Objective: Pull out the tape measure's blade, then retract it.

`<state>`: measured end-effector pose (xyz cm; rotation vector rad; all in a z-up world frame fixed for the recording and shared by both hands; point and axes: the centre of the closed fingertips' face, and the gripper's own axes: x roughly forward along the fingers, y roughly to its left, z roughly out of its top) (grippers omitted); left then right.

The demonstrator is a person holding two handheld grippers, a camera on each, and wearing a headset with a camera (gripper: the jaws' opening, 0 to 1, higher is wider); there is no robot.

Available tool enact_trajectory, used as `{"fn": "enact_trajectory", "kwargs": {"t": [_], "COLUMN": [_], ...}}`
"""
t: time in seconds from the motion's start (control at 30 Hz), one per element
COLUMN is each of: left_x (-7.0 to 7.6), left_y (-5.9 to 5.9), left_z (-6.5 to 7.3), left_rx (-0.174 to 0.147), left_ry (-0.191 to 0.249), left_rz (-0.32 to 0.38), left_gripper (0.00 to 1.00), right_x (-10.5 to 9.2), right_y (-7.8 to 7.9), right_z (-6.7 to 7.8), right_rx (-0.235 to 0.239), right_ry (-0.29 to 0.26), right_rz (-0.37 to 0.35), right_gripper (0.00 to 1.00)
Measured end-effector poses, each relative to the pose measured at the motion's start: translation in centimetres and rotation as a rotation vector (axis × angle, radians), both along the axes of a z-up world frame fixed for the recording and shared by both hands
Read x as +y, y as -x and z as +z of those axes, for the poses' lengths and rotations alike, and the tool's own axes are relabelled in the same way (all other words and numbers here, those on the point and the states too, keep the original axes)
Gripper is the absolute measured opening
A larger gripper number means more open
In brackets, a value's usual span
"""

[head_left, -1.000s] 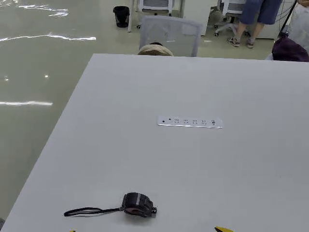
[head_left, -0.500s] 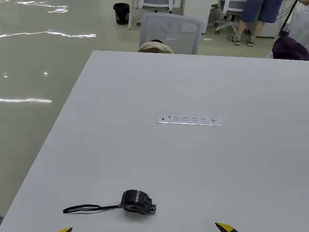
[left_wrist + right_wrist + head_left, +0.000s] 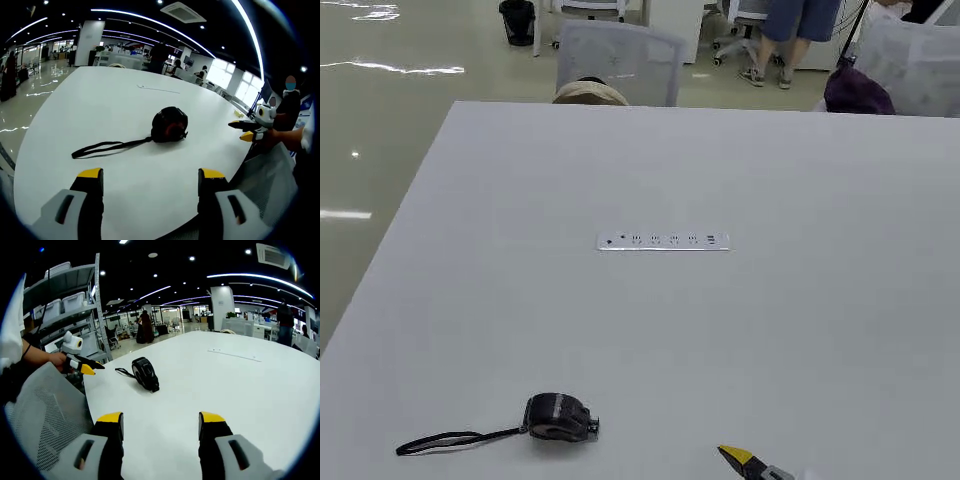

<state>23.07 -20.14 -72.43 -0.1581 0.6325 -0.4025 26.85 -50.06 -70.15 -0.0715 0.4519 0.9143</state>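
Holding both grippers short of the tape [image 3: 170,125], you aren't touching it. Left gripper [image 3: 150,175]: jaws spread, empty, tape straight ahead of them. Right gripper [image 3: 160,417]: jaws spread, empty, tape ahead and left in its own view. Tape sits on the table [image 3: 770,330], on your side of the strip [image 3: 663,241], well apart from it and offset left in the head view. Its black strap [image 3: 450,440] lies flat, trailing off the case further left of the strip. Blade not yet pulled. One yellow jaw tip pokes in at the head view's bottom edge, your side of the strip, slightly right.
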Motion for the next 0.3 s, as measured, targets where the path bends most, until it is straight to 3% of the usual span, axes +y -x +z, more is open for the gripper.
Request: {"fn": "enact_trajectory", "kwargs": {"t": [0.3], "left_x": [-0.04], "left_y": [-0.01], "left_z": [0.09], "left_rx": [0.001], "left_ry": [-0.003], "left_rz": [-0.004], "left_gripper": [0.75], "right_x": [0.16], "right_y": [0.08], "right_z": [0.15], "right_rx": [0.002], "right_ry": [-0.001], "right_rz": [0.0], "right_gripper": [0.61]}}
